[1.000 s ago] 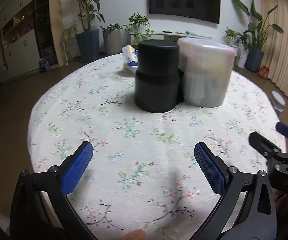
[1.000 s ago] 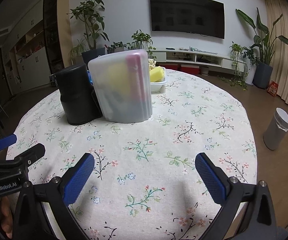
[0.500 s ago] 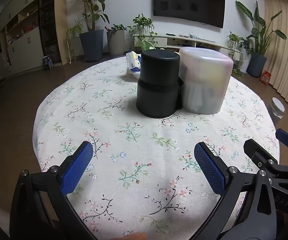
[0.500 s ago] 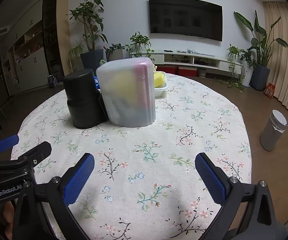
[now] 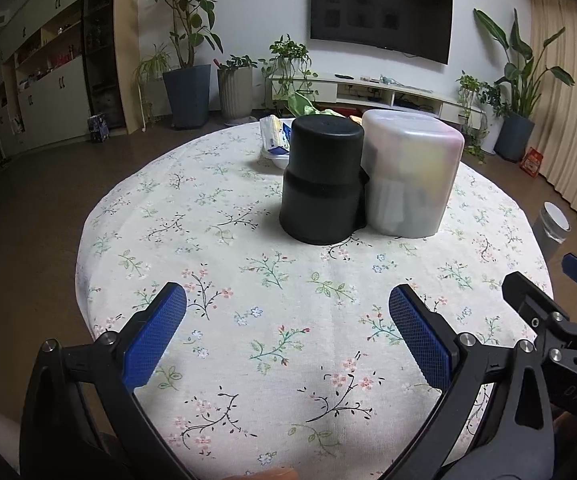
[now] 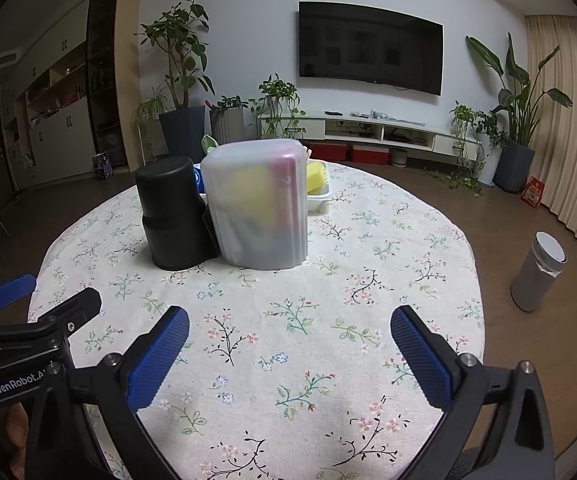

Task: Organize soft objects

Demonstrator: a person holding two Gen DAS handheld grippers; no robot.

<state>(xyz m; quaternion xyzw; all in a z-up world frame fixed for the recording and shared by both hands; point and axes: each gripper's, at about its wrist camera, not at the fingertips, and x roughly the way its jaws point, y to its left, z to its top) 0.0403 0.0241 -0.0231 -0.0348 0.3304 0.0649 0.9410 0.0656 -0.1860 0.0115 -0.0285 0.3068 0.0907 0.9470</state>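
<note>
Both grippers have drawn back toward the near edge of the round floral-clothed table (image 5: 216, 248); left gripper (image 5: 286, 312) and right gripper (image 6: 288, 334) gape empty. Mid-table, the frosted translucent plastic container (image 6: 258, 208), with yellow and pink soft items inside, touches the black cylindrical canister (image 5: 322, 182).

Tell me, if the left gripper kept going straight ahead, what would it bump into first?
Probably the black container, standing roughly centered ahead of the open left gripper; only bare tablecloth lies between. Depth is uncertain.

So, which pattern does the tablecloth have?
Small flower sprigs on cream tablecloth, clearest in the right wrist view.
</note>
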